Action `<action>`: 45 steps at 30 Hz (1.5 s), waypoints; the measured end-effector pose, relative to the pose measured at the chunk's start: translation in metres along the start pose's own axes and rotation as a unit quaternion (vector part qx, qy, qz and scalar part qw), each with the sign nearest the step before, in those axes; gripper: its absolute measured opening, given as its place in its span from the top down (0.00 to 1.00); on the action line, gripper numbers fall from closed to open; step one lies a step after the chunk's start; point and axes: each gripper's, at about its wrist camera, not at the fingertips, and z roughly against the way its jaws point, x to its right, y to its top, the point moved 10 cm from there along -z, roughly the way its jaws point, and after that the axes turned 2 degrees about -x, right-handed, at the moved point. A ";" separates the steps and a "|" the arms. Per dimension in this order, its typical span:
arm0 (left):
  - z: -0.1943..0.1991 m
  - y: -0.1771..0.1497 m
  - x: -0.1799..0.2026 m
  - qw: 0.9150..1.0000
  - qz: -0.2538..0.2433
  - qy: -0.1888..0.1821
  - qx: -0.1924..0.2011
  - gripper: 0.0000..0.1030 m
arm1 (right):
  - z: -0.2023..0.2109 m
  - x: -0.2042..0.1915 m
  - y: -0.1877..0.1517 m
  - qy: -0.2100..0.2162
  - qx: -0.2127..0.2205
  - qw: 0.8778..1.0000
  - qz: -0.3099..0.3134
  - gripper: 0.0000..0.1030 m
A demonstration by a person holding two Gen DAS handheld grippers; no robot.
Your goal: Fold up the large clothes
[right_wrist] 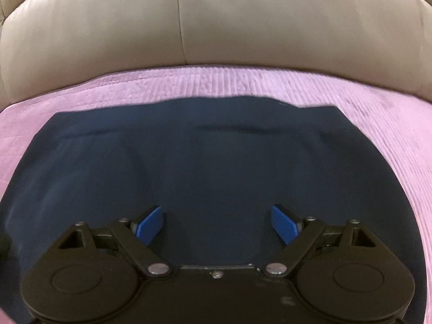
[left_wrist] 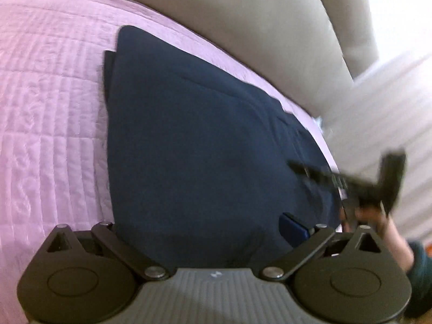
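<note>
A navy garment [left_wrist: 194,148] lies folded flat on a pink quilted cover [left_wrist: 48,108]; the right wrist view shows the garment [right_wrist: 216,156] spread wide under the camera. My left gripper [left_wrist: 202,229] is open at the garment's near edge. Only its right blue pad [left_wrist: 293,226] shows, and dark cloth hides the left one. My right gripper [right_wrist: 218,222] hovers open just over the garment, both blue pads [right_wrist: 286,224] bare with nothing between them. In the left wrist view the right gripper [left_wrist: 313,171] is a blur at the garment's right edge, held by a hand [left_wrist: 378,224].
A beige leather sofa back [right_wrist: 216,27] rises behind the pink cover [right_wrist: 243,83]. To the right of the sofa in the left wrist view is a pale floor or wall [left_wrist: 391,108]. Pink cover shows on both sides of the garment.
</note>
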 end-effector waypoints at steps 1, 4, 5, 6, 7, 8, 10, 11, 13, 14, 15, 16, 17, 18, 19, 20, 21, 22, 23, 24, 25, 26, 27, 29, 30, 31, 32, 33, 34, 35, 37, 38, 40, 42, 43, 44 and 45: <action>0.000 0.001 -0.001 1.000 0.009 0.005 0.008 0.06 | 0.007 0.002 -0.008 0.003 0.000 1.000 -0.012 0.01; 0.003 -0.003 -0.003 0.999 0.019 0.032 0.021 0.31 | 0.025 0.000 -0.027 0.000 0.011 1.000 0.014 0.01; 0.005 -0.004 -0.005 0.998 0.016 0.050 0.022 0.44 | 0.030 0.000 -0.033 0.000 0.015 1.000 0.019 0.01; 0.009 -0.004 -0.007 0.997 0.019 0.067 0.023 0.62 | 0.035 0.000 -0.039 0.000 0.019 1.000 0.021 0.01; 0.010 -0.005 -0.010 0.997 0.035 0.064 0.026 0.70 | 0.040 -0.001 -0.047 0.002 0.023 0.999 0.025 0.01; 0.013 -0.005 -0.011 0.996 0.059 0.055 0.032 0.73 | 0.044 0.000 -0.054 0.004 0.024 0.999 0.028 0.01; 0.019 -0.004 -0.010 0.995 0.071 0.063 0.039 0.77 | 0.050 -0.001 -0.069 0.010 0.023 0.999 0.046 0.01; 0.020 -0.003 -0.005 0.995 0.052 0.079 0.040 0.77 | 0.052 -0.002 -0.078 0.012 0.024 0.998 0.063 0.01; 0.021 -0.001 0.010 0.993 0.005 0.113 0.039 0.80 | 0.053 0.000 -0.093 0.013 0.031 0.997 0.072 0.01; 0.023 0.001 0.020 0.991 -0.010 0.123 0.043 0.80 | 0.054 0.003 -0.098 0.017 0.035 0.997 0.061 0.01; 0.026 0.004 0.027 0.991 -0.015 0.125 0.049 0.81 | 0.054 0.005 -0.100 0.021 0.033 0.998 0.055 0.01; 0.030 0.008 0.035 0.990 -0.017 0.124 0.057 0.81 | 0.054 0.006 -0.101 0.026 0.029 0.998 0.050 0.00; 0.033 0.013 0.045 0.989 -0.025 0.130 0.063 0.81 | 0.053 0.007 -0.101 0.029 0.028 0.998 0.050 0.00; 0.035 0.017 0.056 0.987 -0.036 0.145 0.064 0.82 | 0.053 0.006 -0.100 0.031 0.026 0.998 0.052 0.00; 0.036 0.021 0.066 0.985 -0.040 0.152 0.069 0.83 | 0.051 0.006 -0.099 0.033 0.022 0.998 0.052 0.00; 0.037 0.025 0.077 0.986 -0.031 0.143 0.078 0.83 | 0.050 0.005 -0.099 0.033 0.019 0.998 0.051 0.00; 0.037 0.028 0.087 0.987 -0.016 0.136 0.085 0.83 | 0.050 0.004 -0.098 0.033 0.017 0.998 0.053 0.00; 0.037 0.032 0.095 0.987 -0.004 0.133 0.092 0.84 | 0.050 0.004 -0.098 0.033 0.016 0.998 0.054 0.00; 0.037 0.037 0.106 0.986 0.002 0.128 0.103 0.84 | 0.051 0.004 -0.099 0.035 0.017 0.998 0.052 0.00; 0.035 0.040 0.116 0.986 0.001 0.122 0.110 0.84 | 0.051 0.004 -0.099 0.038 0.018 0.998 0.048 0.00; 0.031 0.043 0.126 0.986 -0.006 0.118 0.114 0.84 | 0.052 0.005 -0.100 0.043 0.022 0.998 0.044 0.00; 0.027 0.046 0.138 0.986 -0.019 0.115 0.116 0.84 | 0.052 0.006 -0.100 0.050 0.024 0.998 0.041 0.00; 0.022 0.048 0.148 0.986 -0.031 0.113 0.120 0.84 | 0.051 0.010 -0.098 0.060 0.025 0.997 0.039 0.00; 0.011 0.050 0.170 0.984 -0.061 0.111 0.122 0.84 | 0.055 0.018 -0.095 0.099 0.029 0.995 0.018 0.01; 0.005 0.050 0.178 0.984 -0.070 0.108 0.124 0.84 | 0.061 0.025 -0.092 0.121 0.039 0.992 0.000 0.05; -0.002 0.051 0.186 0.984 -0.072 0.103 0.124 0.84 | 0.072 0.039 -0.084 0.140 0.065 0.988 -0.031 0.05; -0.010 0.052 0.193 0.985 -0.073 0.095 0.123 0.84 | 0.084 0.057 -0.075 0.143 0.094 0.983 -0.064 0.05; -0.017 0.052 0.200 0.986 -0.074 0.088 0.123 0.84 | 0.096 0.077 -0.064 0.143 0.119 0.978 -0.094 0.04; -0.023 0.051 0.206 0.986 -0.074 0.082 0.124 0.84 | 0.107 0.097 -0.050 0.151 0.132 0.972 -0.118 0.03; -0.031 0.048 0.214 0.987 -0.074 0.074 0.122 0.85 | 0.112 0.110 -0.038 0.167 0.132 0.968 -0.133 0.03; -0.047 0.046 0.228 0.989 -0.067 0.059 0.119 0.86 | 0.122 0.130 -0.011 0.234 0.118 0.952 -0.158 0.03; -0.057 0.045 0.236 0.990 -0.065 0.050 0.117 0.87 | 0.126 0.134 -0.001 0.264 0.111 0.944 -0.164 0.02; -0.078 0.040 0.252 0.991 -0.070 0.034 0.110 0.89 | 0.127 0.141 0.024 0.316 0.100 0.927 -0.175 0.02; -0.098 0.034 0.264 0.993 -0.068 0.022 0.097 0.89 | 0.119 0.141 0.044 0.363 0.087 0.909 -0.187 0.02; -0.109 0.030 0.270 0.994 -0.069 0.018 0.089 0.90 | 0.109 0.141 0.053 0.377 0.081 0.902 -0.192 0.02; -0.118 0.026 0.274 0.994 -0.072 0.017 0.082 0.90 | 0.101 0.141 0.058 0.378 0.077 0.902 -0.196 0.01; -0.128 0.023 0.279 0.994 -0.075 0.016 0.077 0.90 | 0.090 0.141 0.065 0.380 0.070 0.901 -0.195 0.01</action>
